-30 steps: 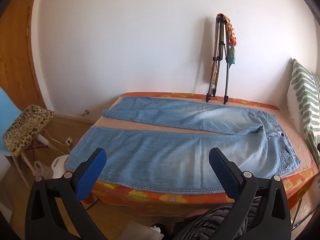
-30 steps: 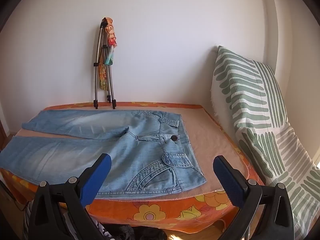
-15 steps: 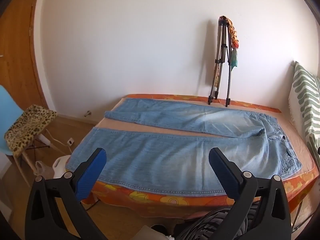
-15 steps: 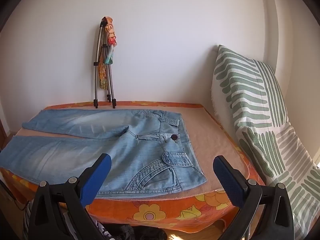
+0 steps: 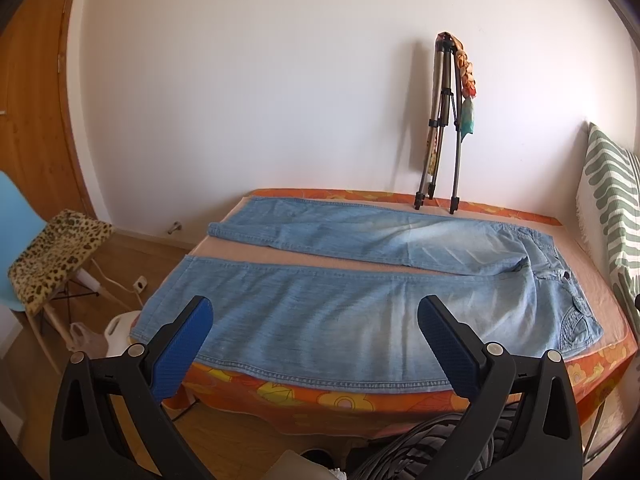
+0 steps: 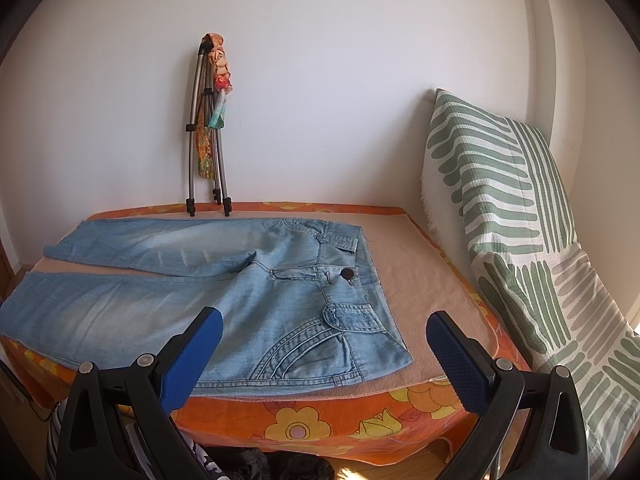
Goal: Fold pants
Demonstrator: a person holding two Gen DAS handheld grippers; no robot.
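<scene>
Light blue jeans [image 5: 360, 300] lie flat on the table, legs spread apart and pointing left, waistband to the right. In the right wrist view the jeans [image 6: 280, 300] show their waist, dark button and front pocket. My left gripper [image 5: 314, 320] is open and empty, held in front of the near leg, short of the table's front edge. My right gripper [image 6: 324, 334] is open and empty, held in front of the hip and pocket area, also short of the edge.
The table carries a beige pad and an orange flowered cloth [image 5: 340, 400]. A folded tripod [image 5: 440, 128] leans on the back wall. A green-striped cushion [image 6: 520, 240] stands at the right. A leopard-print stool [image 5: 56, 256] stands left on the wooden floor.
The left gripper's view has shifted slightly left and tilted up, so the jeans sit a little lower. The right gripper has hardly moved. Both stay open.
</scene>
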